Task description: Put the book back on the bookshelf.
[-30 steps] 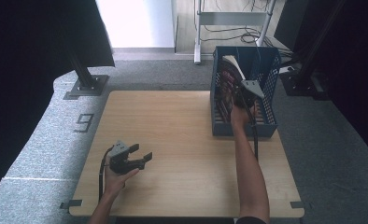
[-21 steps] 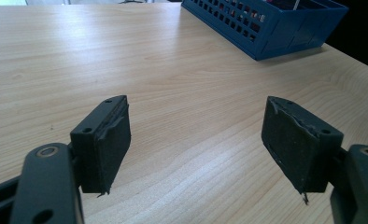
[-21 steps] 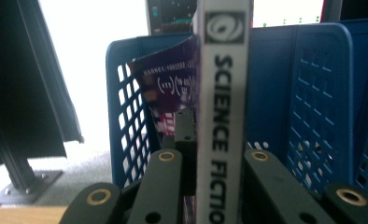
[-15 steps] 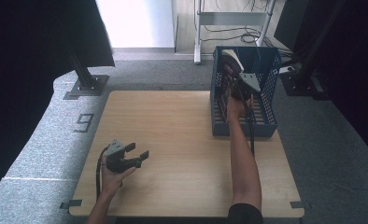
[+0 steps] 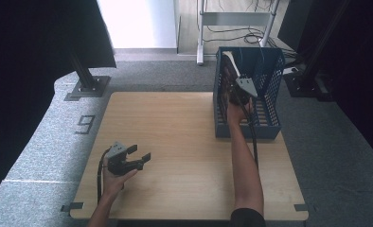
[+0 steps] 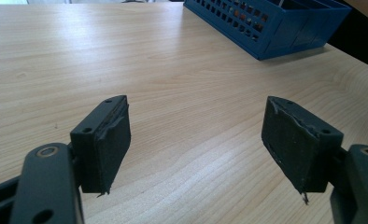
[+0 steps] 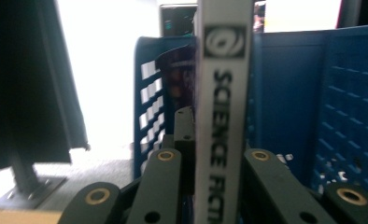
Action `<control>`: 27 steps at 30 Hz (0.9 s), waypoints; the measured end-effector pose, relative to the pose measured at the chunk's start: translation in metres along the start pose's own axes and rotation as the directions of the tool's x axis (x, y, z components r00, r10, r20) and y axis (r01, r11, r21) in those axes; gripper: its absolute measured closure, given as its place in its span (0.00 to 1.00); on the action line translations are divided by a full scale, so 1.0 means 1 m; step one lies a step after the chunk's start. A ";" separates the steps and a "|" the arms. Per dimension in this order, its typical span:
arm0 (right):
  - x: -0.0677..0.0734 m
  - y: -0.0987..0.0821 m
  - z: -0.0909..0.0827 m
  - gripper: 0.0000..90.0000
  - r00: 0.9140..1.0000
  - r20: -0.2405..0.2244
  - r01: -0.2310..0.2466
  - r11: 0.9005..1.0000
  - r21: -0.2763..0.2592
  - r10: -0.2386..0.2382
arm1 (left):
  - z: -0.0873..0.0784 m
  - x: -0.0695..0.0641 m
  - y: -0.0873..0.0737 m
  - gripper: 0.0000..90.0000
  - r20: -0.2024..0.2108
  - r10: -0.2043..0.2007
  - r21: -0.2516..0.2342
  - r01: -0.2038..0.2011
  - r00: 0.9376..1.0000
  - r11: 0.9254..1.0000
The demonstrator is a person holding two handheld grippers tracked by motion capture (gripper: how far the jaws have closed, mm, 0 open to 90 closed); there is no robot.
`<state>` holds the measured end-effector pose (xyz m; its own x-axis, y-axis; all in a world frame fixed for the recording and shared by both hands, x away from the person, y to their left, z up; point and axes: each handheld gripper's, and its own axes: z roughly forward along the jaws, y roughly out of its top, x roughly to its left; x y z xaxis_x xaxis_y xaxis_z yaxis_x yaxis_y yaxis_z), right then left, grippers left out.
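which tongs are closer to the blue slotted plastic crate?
Right. The right tongs are inside the blue slotted plastic crate, shut on a white-spined book. The left tongs sit open over the wooden table, well apart from it.

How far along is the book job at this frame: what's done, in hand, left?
Done: the right gripper is shut on a book by its spine, inside the blue crate. In hand: that book, upright; whether it is going in or coming out cannot be told. Left: releasing it. The left gripper waits open over the bare table.
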<state>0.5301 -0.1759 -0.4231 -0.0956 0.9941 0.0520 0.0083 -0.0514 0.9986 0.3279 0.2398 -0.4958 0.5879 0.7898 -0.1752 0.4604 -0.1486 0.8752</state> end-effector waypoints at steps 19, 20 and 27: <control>0.008 -0.015 -0.022 0.77 0.991 -0.128 0.053 0.992 0.111 -0.039 | 0.002 -0.006 0.002 0.27 0.022 0.013 0.001 -0.013 1.000 1.000; 0.008 -0.016 -0.023 0.77 0.990 -0.131 0.061 0.991 0.122 -0.045 | 0.002 -0.007 0.002 0.27 0.023 0.013 0.001 -0.014 1.000 1.000; 0.011 -0.022 -0.021 0.78 0.986 -0.147 0.096 0.985 0.141 -0.075 | 0.002 -0.007 0.002 0.27 0.023 0.014 0.000 -0.014 1.000 1.000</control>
<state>0.5078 -0.1660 -0.4439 -0.2411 0.9702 -0.0231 0.1397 0.0583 0.9885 0.3259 0.2327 -0.4940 0.6097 0.7735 -0.1732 0.4519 -0.1597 0.8776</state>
